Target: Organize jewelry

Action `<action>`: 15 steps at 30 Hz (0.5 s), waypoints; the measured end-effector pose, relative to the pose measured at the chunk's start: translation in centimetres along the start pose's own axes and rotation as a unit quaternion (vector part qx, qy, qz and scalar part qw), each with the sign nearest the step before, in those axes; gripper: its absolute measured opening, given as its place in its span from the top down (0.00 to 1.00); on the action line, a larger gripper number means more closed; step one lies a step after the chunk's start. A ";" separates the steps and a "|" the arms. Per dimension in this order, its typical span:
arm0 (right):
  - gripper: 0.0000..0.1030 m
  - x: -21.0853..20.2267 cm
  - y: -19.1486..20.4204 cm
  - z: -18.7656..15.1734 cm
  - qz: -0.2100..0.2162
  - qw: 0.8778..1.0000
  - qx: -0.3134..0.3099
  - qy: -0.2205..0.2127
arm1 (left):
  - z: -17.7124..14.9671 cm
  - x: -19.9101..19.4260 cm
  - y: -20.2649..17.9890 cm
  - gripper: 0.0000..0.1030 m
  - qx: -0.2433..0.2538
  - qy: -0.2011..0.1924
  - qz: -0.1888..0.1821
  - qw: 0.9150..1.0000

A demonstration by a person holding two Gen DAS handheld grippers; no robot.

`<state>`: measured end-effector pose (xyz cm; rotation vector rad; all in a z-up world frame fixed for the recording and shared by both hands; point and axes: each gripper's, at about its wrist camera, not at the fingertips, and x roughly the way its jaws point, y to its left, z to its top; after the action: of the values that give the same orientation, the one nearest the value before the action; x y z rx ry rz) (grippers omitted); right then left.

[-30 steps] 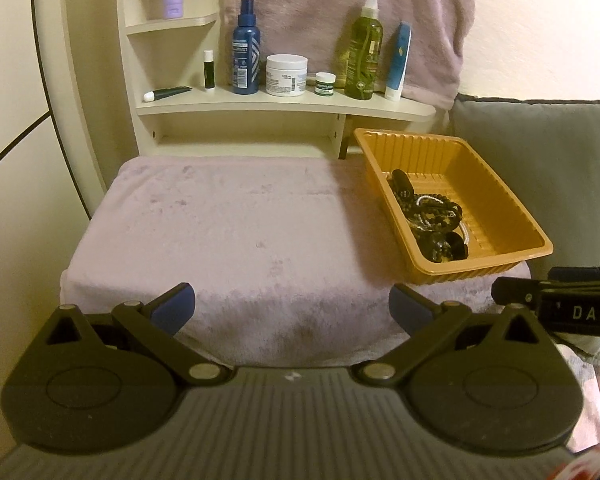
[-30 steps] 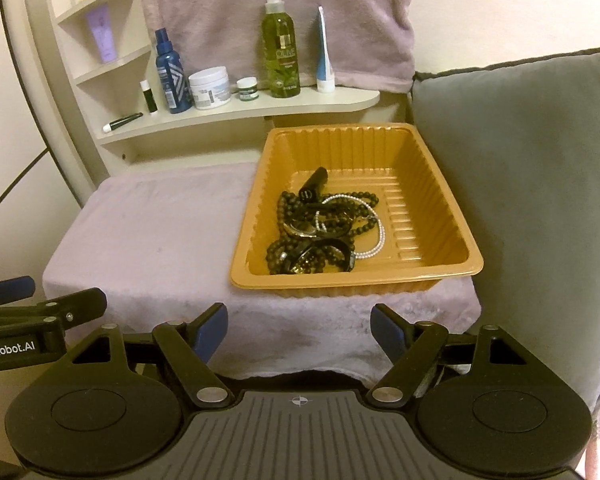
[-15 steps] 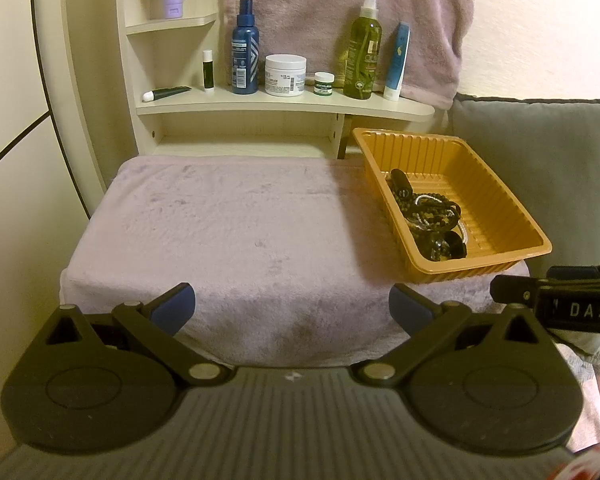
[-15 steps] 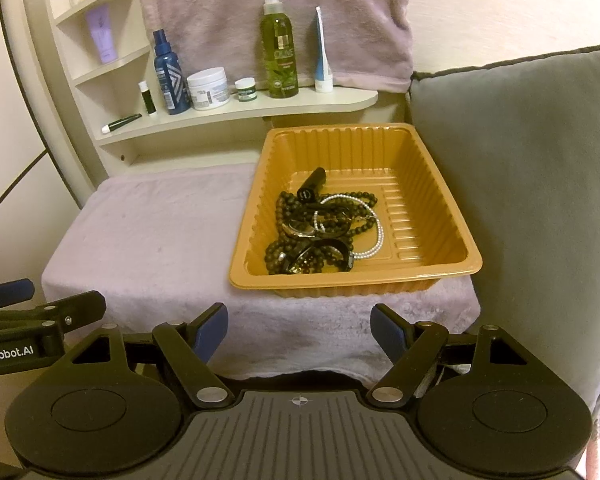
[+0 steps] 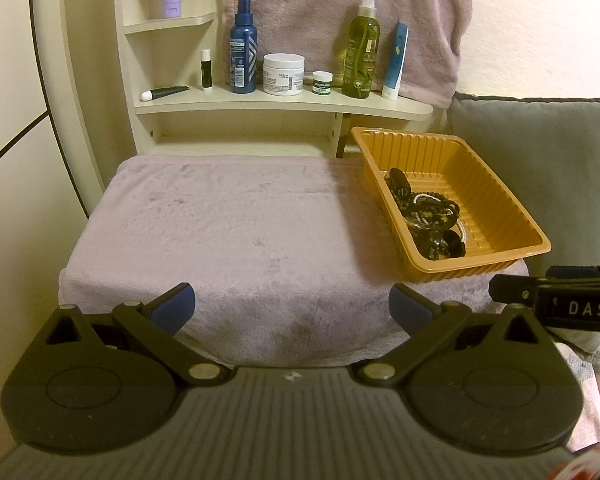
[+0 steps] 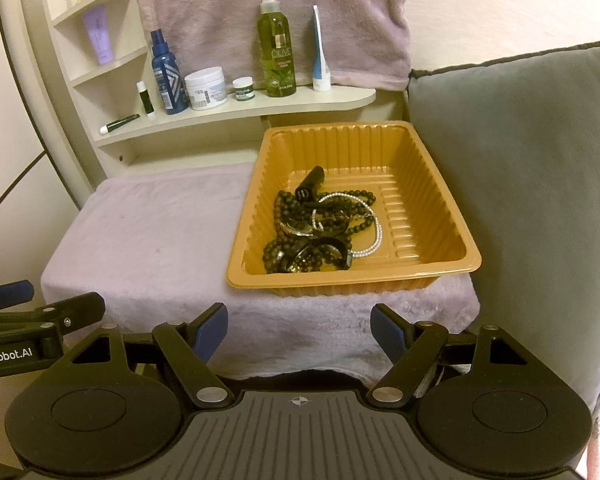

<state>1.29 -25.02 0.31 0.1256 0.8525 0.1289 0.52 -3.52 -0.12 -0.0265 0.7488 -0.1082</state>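
The jewelry [image 6: 320, 228] lies heaped in the orange tray [image 6: 440, 216], which sits at the right end of the towel-covered surface [image 6: 152, 236], just beside the grey cushion [image 6: 520, 184]. In the right wrist view the heap sits toward 8 o'clock on the tray floor: dark bead strands [image 6: 278, 216], a pale bead strand [image 6: 374, 236], a black bangle [image 6: 332, 246] and a black tube [image 6: 311, 184] at the heap's 12 o'clock, all crossing one another.

The left gripper [image 5: 292, 306] hovers at the near edge of the towel with its jaws spread wide and nothing between them. The right gripper [image 6: 298, 328] hangs before the tray's near rim, likewise released and empty.

This scene fits 2 stages: pieces gathered into the tray as their final place, or a tangled heap waiting to be sorted out onto the towel. The pictures do not settle which.

If any piece is to be lifted, it would go best to take 1 that lies on top and free, pinching a single strand or the tube across its width, and rising slowly so that looped beads slide off instead of dragging the heap. The light tray may shift, so the other gripper could steady its rim.
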 end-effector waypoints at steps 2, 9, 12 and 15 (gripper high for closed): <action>0.24 0.0 0.0 0.0 0.000 1.000 0.000 0.000 | 0.0 0.0 0.0 0.01 0.000 0.000 0.000 1.000; 0.24 0.0 0.0 0.0 0.000 1.000 0.000 0.000 | 0.0 0.0 0.0 0.01 0.000 -0.001 0.000 1.000; 0.24 0.0 0.0 0.0 0.001 1.000 0.001 0.001 | 0.0 0.0 0.0 0.01 0.000 0.000 0.000 1.000; 0.24 0.0 0.0 0.0 0.001 1.000 0.000 0.001 | -0.1 0.0 0.0 0.01 -0.003 -0.002 -0.002 1.000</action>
<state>1.29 -25.03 0.25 0.1261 0.8544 0.1317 0.45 -3.51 -0.13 -0.0342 0.7459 -0.1086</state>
